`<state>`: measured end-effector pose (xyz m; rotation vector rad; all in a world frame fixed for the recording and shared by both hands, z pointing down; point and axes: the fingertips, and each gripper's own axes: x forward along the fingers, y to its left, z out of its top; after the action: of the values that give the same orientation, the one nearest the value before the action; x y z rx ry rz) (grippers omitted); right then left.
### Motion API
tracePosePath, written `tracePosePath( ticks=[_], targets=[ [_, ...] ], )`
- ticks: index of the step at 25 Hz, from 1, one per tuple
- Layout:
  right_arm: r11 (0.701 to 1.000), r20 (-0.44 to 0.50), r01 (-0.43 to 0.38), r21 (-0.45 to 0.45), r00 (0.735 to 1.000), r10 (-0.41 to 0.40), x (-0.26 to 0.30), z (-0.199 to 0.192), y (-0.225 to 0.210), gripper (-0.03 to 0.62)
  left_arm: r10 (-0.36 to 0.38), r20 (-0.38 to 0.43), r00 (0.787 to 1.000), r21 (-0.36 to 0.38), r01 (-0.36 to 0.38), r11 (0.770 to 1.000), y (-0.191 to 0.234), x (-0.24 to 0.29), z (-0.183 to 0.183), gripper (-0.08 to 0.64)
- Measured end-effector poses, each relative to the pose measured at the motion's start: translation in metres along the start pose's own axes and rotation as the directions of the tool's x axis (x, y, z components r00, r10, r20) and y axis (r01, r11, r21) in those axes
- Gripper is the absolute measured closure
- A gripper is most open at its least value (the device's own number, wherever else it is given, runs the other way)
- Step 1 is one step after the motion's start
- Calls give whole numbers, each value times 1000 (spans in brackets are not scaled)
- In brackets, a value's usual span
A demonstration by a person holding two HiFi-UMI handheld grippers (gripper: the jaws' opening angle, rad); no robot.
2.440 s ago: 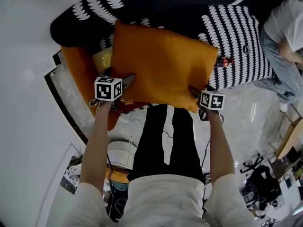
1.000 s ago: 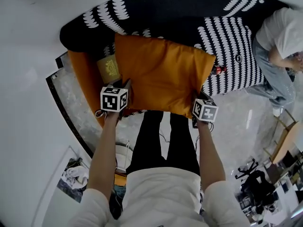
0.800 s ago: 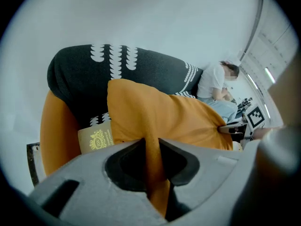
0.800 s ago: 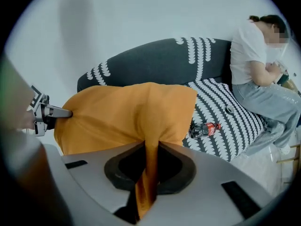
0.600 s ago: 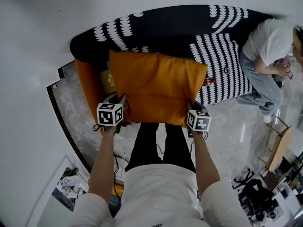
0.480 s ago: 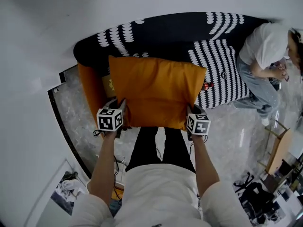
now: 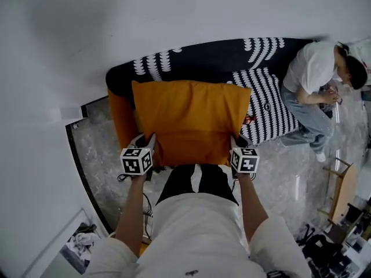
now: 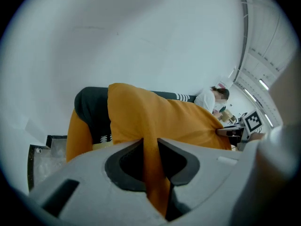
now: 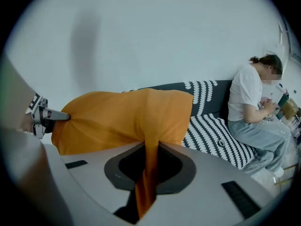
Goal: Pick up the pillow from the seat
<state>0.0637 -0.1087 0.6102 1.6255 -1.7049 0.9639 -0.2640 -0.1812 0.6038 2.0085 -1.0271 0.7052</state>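
A large orange pillow (image 7: 191,120) hangs in the air between my two grippers, above the black-and-white patterned sofa (image 7: 264,106). My left gripper (image 7: 151,142) is shut on the pillow's near left corner, and in the left gripper view the orange cloth (image 8: 150,168) is pinched between the jaws. On the near right corner my right gripper (image 7: 233,142) is shut too, with the fabric (image 9: 149,166) squeezed between its jaws. The pillow (image 9: 122,117) is lifted clear of the seat.
An orange armrest cushion (image 7: 123,117) sits at the sofa's left end. A person (image 7: 310,83) in a white top and jeans sits on the right part of the sofa. A small red thing (image 7: 249,119) lies on the seat. White wall behind, marble floor (image 7: 95,155) below.
Both grippers have risen with the pillow, lifting it off the seat and toward me. The sofa and seated person now show further below and to the right.
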Motion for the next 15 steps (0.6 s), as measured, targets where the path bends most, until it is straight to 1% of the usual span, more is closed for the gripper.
tracePosePath(
  ticks=[5,9,15],
  targets=[
    [1000,62,-11,-25,998,12,-30,19,6,548,7,63,998,6,-8,1000,-12,-33,13,488],
    [999,113,-21,-24,993,24,-60,27,6,548,10,101,995,9,-11,1000,-31,-61,15,488],
    [998,193,-42,-42,980,49,-97,38,-2,551,44,182,982,22,-49,999,-61,-94,22,489]
  ],
)
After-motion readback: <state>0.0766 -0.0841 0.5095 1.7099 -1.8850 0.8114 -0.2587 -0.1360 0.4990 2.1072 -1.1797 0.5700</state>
